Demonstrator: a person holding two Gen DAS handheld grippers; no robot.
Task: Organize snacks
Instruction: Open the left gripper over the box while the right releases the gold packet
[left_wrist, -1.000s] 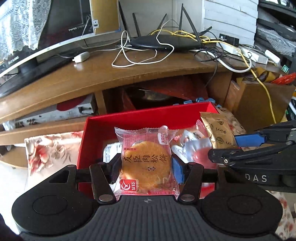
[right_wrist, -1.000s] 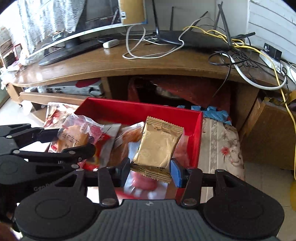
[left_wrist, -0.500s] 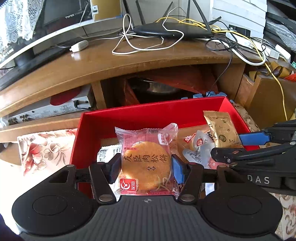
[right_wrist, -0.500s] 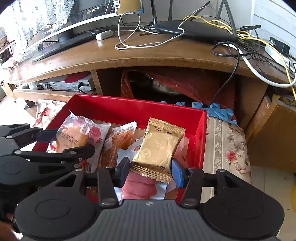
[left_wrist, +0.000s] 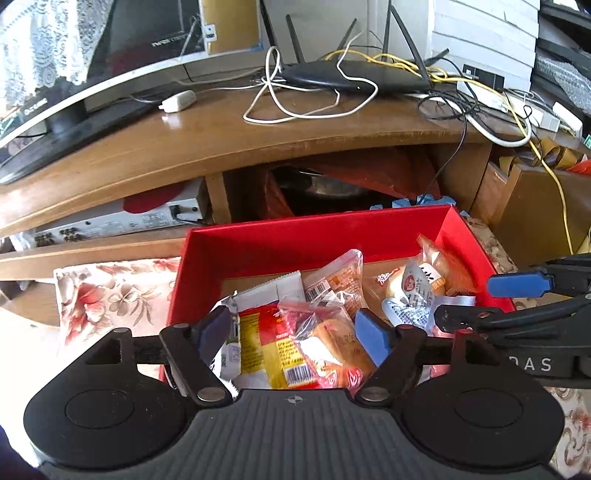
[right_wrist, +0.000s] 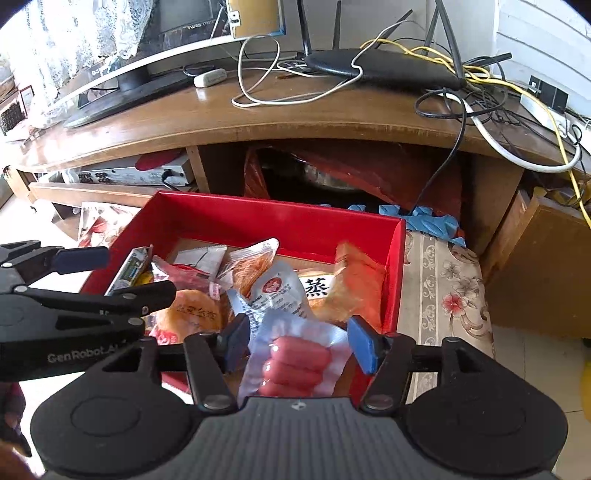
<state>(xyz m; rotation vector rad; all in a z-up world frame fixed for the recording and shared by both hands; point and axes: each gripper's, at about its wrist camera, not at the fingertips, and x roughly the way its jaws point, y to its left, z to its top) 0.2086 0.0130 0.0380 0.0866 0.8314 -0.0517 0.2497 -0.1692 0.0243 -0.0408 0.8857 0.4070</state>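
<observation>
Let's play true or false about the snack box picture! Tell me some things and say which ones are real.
1. The snack box is red. True.
2. A pack of sausages lies in the box. True.
3. The left hand-held gripper is squeezing the round cake packet. False: its jaws are opening and the packet lies loose in the box.
4. The box is empty. False: many snacks are in it.
5. A black router sits on the wooden desk. True.

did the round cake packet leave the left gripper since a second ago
Yes. The round cake packet has dropped from upright between the left gripper's opening jaws and lies flat inside the red box.
</observation>
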